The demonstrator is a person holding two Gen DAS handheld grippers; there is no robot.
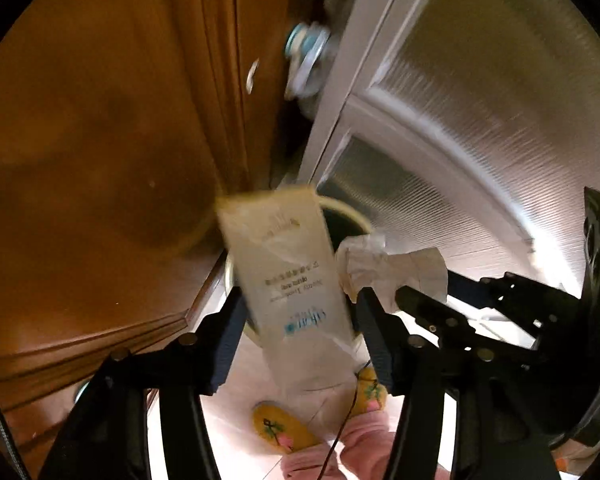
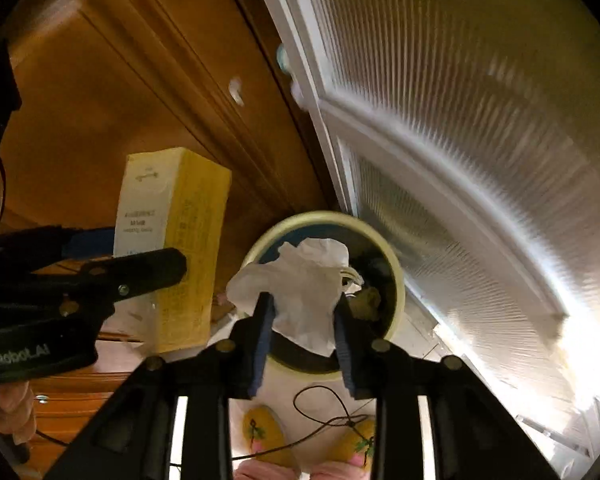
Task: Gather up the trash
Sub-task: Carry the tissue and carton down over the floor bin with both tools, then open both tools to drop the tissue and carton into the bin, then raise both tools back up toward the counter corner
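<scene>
Pointing steeply down at the floor, the left claw [image 1: 300,320] fills the near part of the left wrist view with a tall cream and yellow carton [image 1: 292,276] standing between its blue-padded fingers [image 1: 228,340]; the picture is blurred, the left pad seems to lie against the carton's edge, and whether the right pad touches it I cannot tell, so a firm clamp cannot be confirmed. Behind the carton, partly hidden by it, sits a round bin [image 1: 348,216] with a pale rim and a dark inside, on the floor between a brown wooden cabinet [image 1: 100,140] on the left and a ribbed glass door [image 1: 480,120] on the right. Just right of the carton, a crumpled white tissue [image 1: 384,268] is gripped by the right claw [image 1: 380,296], which reaches in from the right. Near the bottom edge a pair of yellow slippers [image 1: 280,428] stands on the pale floor. In the right wrist view the right claw [image 2: 302,320] has its pads pressed onto the crumpled white tissue [image 2: 300,284], which hangs directly over the open mouth of the bin [image 2: 396,280]; some scraps already lie inside. To the left, the carton [image 2: 180,240] stands upright in the left claw [image 2: 148,268], beside and left of the bin, in front of the cabinet [image 2: 100,92]. The glass door [image 2: 460,140] sweeps along the right side. A hand [image 2: 12,412] shows at the near left edge, and the slippers [image 2: 264,436] appear near the bottom, with a thin dark cord [image 2: 324,420] looping above them.
</scene>
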